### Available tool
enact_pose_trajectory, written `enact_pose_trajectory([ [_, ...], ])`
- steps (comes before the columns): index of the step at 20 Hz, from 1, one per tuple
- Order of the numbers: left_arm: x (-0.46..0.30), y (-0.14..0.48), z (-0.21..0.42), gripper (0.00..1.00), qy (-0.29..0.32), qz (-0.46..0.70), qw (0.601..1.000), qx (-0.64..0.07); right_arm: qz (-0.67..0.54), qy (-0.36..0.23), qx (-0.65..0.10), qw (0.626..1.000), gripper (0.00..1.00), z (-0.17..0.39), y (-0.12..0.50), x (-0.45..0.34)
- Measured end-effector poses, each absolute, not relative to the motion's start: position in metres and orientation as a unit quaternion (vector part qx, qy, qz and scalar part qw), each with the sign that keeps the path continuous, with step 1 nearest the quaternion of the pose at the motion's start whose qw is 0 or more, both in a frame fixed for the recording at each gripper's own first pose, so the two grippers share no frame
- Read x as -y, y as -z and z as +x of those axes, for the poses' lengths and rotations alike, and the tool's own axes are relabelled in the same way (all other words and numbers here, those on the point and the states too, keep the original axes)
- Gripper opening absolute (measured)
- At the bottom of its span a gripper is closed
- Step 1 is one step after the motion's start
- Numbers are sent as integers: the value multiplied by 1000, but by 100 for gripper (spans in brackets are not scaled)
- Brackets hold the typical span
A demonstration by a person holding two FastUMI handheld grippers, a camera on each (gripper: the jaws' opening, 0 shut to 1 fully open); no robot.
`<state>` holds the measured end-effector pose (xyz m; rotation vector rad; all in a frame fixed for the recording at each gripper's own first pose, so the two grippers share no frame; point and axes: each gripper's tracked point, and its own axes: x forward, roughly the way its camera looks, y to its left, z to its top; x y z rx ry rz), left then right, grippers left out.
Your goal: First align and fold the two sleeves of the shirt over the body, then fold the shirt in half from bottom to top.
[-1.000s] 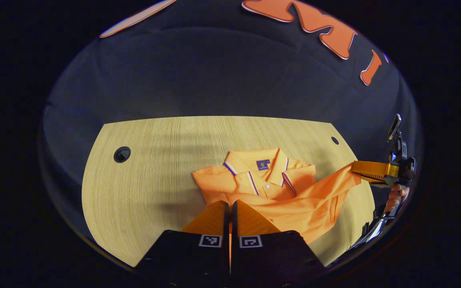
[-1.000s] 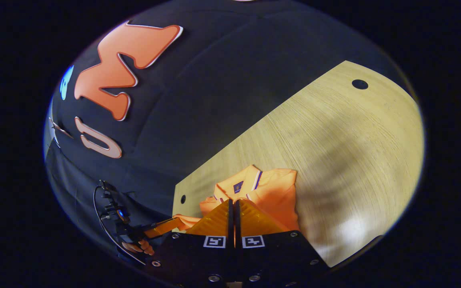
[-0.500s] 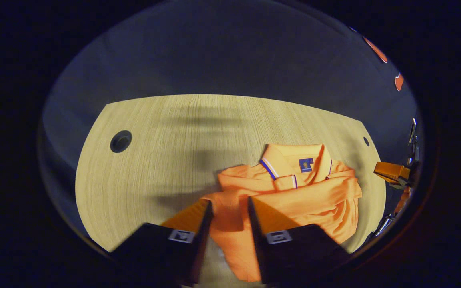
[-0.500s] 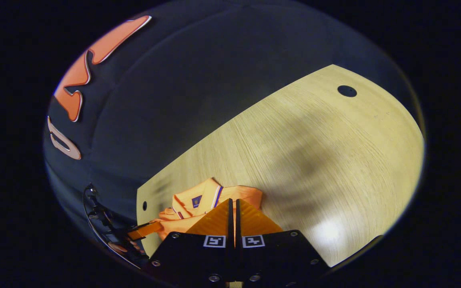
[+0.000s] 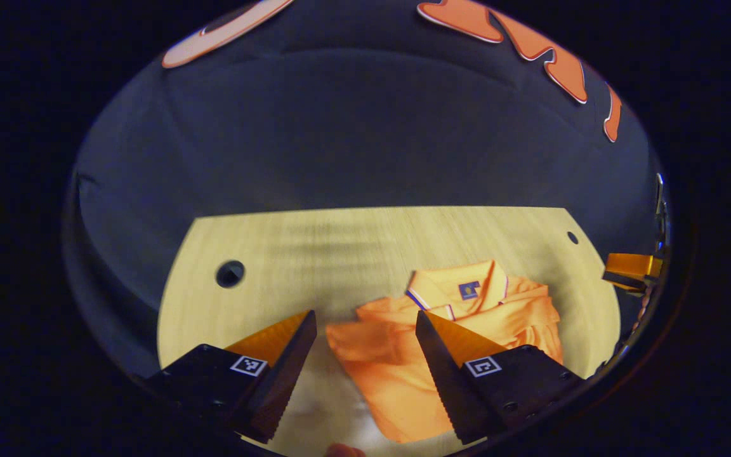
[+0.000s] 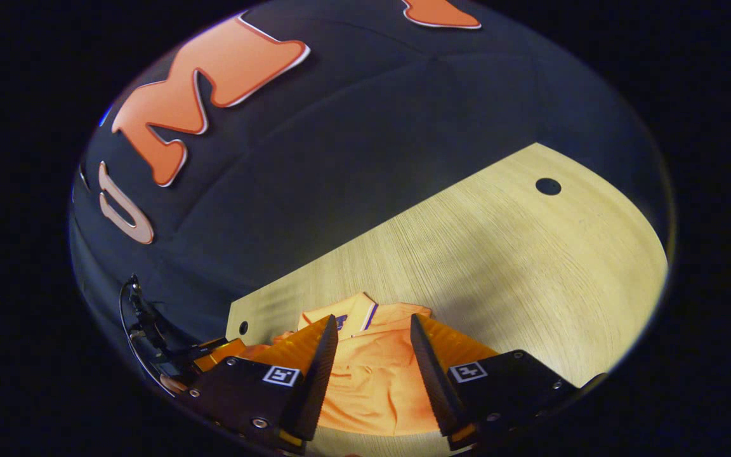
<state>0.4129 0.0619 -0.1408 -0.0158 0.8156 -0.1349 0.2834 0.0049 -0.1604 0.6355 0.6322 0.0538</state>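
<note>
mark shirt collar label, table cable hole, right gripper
collar label point(image 5: 469, 290), left gripper view, centre of the patch
cable hole point(image 5: 230, 273), left gripper view, its dark centre
right gripper point(image 6: 372, 352), right gripper view, midway between fingertips

Black gripper point(image 5: 365, 317) bodies with square black-and-white tag markings, silver screws, serrated inner finger edges.

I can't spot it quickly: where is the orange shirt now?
The orange polo shirt lies on the wooden table, right of centre in the left gripper view.
</note>
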Motion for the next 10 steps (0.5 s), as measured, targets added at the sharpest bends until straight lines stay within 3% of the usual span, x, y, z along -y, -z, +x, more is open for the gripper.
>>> enact_pose_trajectory([
  [4, -51, 93, 394, 99, 66, -9, 933, -353, 276, -29, -252, 927, 81, 259, 119, 4],
  [10, -15, 7, 314, 99, 75, -31, 957, -278, 201, -47, -185, 961, 92, 203, 64, 12],
])
